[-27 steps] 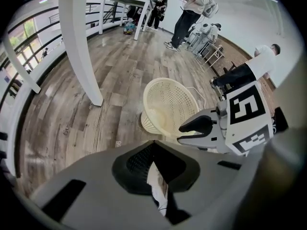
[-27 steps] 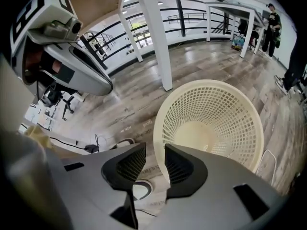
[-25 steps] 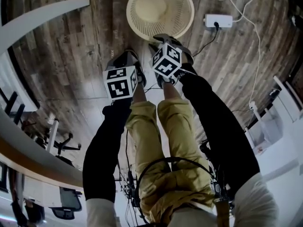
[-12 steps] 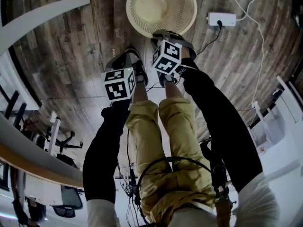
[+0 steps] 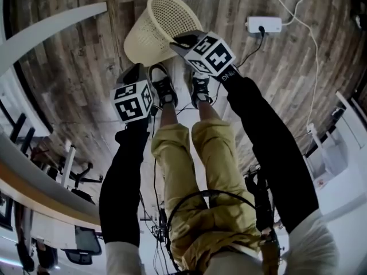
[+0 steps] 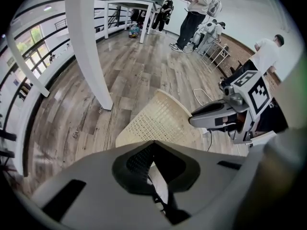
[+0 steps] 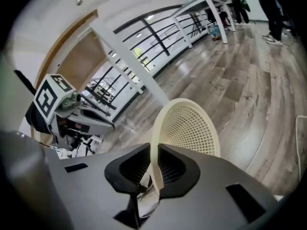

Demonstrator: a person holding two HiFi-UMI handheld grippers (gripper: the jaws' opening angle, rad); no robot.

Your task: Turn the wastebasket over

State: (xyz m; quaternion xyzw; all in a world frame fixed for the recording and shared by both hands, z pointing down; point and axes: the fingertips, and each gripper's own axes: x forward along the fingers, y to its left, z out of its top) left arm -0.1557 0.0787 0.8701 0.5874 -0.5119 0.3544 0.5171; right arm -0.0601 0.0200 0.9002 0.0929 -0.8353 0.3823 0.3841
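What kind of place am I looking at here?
Probably an open-plan office or workshop hall: a grey-brown wood-plank floor, white long-legged tables with people standing near them, and a black-barred railing.

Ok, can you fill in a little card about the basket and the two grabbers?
basket: cream mesh wastebasket, tilted, not yet upside down
right gripper: jaws closing on the wastebasket's rim, which is between them
left gripper: holds nothing, near the wastebasket
floor: wooden planks
also there: white power strip with a cable
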